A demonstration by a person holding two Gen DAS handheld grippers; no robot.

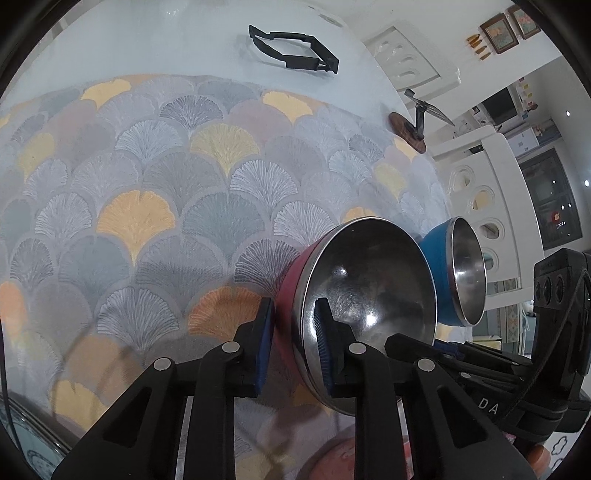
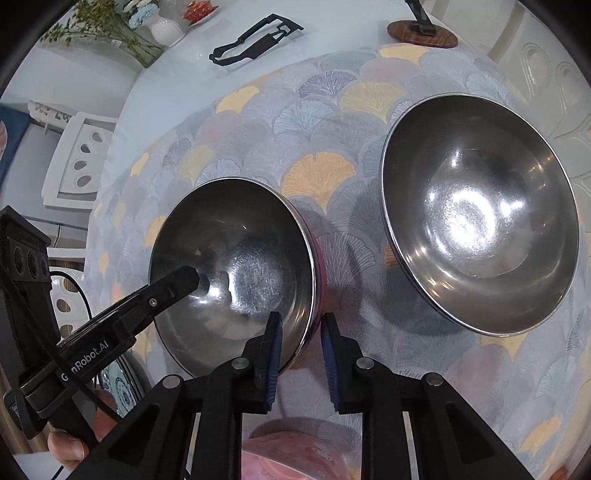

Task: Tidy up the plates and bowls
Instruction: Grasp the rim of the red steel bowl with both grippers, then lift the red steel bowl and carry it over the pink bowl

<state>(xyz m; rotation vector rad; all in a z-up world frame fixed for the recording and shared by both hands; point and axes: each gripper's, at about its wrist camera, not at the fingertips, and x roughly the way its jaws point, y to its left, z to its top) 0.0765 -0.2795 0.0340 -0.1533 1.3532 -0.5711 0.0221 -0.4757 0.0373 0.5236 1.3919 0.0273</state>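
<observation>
Down on the fan-patterned cloth [image 1: 155, 192] covering the worktop [image 2: 166, 81], the red bowl [image 1: 365, 295], steel inside and red outside, sits near the front edge, and both grippers straddle its rim. The left gripper [image 1: 295, 339] has one finger outside against the red wall and the other inside the steel basin, jaws closed onto the rim. The right gripper [image 2: 301, 354] straddles the rim on the opposite side, one blue pad [image 2: 275, 354] inside the bowl and the other outside; a gap shows between the outer pad and the bowl wall, so those jaws look released rather than clamped. Just beside the red bowl on the cloth stands a blue bowl [image 1: 454, 273], likewise steel-lined, apart from it. Farther back on the bare worktop lie a black frame-shaped part [image 1: 295, 50] and a round wooden base [image 1: 406, 131] carrying a small black stand. A white vase [image 2: 166, 29] stands at the far corner.
</observation>
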